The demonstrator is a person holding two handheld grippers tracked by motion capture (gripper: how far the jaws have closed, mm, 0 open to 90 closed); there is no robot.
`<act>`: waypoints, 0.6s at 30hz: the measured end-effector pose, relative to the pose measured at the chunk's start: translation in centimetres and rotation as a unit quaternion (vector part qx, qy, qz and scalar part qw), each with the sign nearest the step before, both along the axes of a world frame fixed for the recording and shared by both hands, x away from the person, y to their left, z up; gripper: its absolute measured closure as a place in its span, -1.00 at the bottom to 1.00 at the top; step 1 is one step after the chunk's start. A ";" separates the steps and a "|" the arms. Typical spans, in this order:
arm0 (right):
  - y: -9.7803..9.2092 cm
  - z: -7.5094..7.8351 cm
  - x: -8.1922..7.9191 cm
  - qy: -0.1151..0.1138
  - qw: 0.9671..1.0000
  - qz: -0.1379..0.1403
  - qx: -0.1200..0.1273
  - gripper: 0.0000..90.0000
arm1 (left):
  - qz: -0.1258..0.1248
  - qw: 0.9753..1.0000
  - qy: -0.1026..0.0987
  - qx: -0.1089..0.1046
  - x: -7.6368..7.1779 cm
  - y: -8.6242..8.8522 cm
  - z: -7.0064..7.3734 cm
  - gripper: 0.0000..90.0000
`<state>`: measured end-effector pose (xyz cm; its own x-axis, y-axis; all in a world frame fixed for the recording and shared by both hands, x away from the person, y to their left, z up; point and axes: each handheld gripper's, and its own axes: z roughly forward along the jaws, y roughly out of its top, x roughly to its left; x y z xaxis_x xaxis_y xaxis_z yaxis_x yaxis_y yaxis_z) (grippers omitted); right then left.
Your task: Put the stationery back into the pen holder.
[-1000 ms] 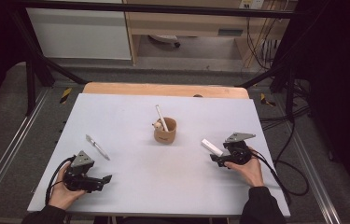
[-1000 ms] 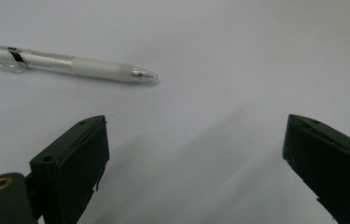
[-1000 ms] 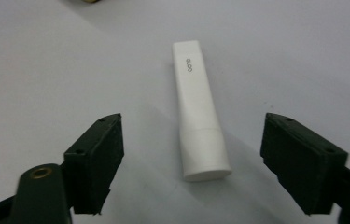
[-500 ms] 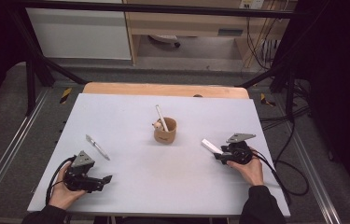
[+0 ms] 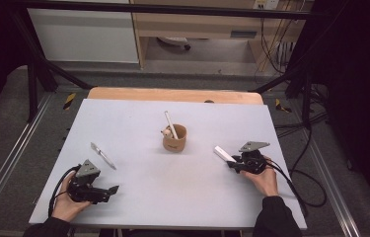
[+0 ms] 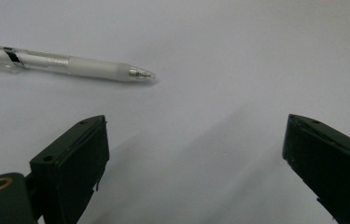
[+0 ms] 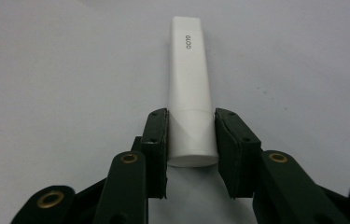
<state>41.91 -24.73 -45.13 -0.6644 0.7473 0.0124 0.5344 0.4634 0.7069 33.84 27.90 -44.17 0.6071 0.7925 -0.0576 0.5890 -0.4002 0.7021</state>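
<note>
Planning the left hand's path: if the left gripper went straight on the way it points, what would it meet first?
Probably nothing: the left gripper, jaws open, faces bare table. The clear pen lies off to the side of that line.

The far end of the clear pen (image 6: 65, 65) is cut off by the left edge of the left gripper view. What lies inside the brown cup (image 5: 174, 138) cannot be made out.
</note>
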 end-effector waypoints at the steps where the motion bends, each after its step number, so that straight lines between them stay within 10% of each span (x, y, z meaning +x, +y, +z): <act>1: 0.0 0.0 0.0 0.000 1.000 0.000 0.000 0.48 | 0.000 1.000 0.000 0.000 0.0 0.0 0.0 -0.84; 18: 0.7 1.4 -0.3 0.010 1.000 0.011 0.010 0.49 | -0.009 1.000 -0.001 0.003 0.0 -0.1 0.1 -0.85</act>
<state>41.57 -24.00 -43.74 -0.6806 0.7316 0.0407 0.5379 0.4611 0.7057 33.81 27.81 -44.06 0.6211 0.7820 -0.0517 0.5800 -0.4143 0.7014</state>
